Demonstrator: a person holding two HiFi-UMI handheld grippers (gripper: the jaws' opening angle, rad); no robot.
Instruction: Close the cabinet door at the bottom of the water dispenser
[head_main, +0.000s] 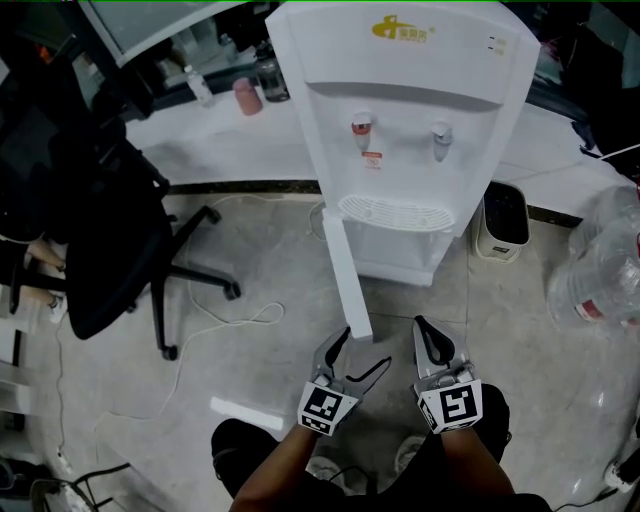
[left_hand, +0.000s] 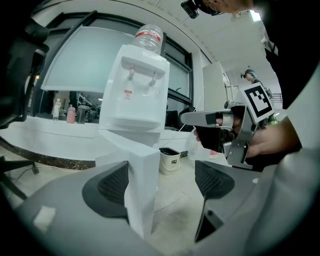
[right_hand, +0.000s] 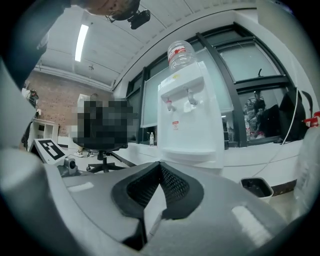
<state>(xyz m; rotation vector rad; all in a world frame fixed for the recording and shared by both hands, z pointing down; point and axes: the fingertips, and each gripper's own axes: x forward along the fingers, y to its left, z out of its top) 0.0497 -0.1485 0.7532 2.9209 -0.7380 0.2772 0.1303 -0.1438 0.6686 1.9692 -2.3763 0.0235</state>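
Note:
The white water dispenser (head_main: 400, 130) stands on the floor ahead, with a bottle (left_hand: 149, 36) on top. Its bottom cabinet door (head_main: 350, 280) is swung out towards me, edge on. My left gripper (head_main: 362, 352) is open, and the door's free edge (left_hand: 142, 190) stands between its jaws, close against the left pad (left_hand: 107, 187). The right pad is well apart from the door. My right gripper (head_main: 432, 342) hovers shut and empty just right of the door, level with the left one. It also shows in the left gripper view, right gripper (left_hand: 200, 119). The dispenser (right_hand: 192, 120) fills the right gripper view.
A black office chair (head_main: 110, 230) stands at the left, with a cable (head_main: 250, 320) looping across the floor beside it. A small white bin (head_main: 505, 215) sits right of the dispenser. A big clear water bottle (head_main: 605, 265) lies at the far right. A ledge (head_main: 200, 120) runs behind.

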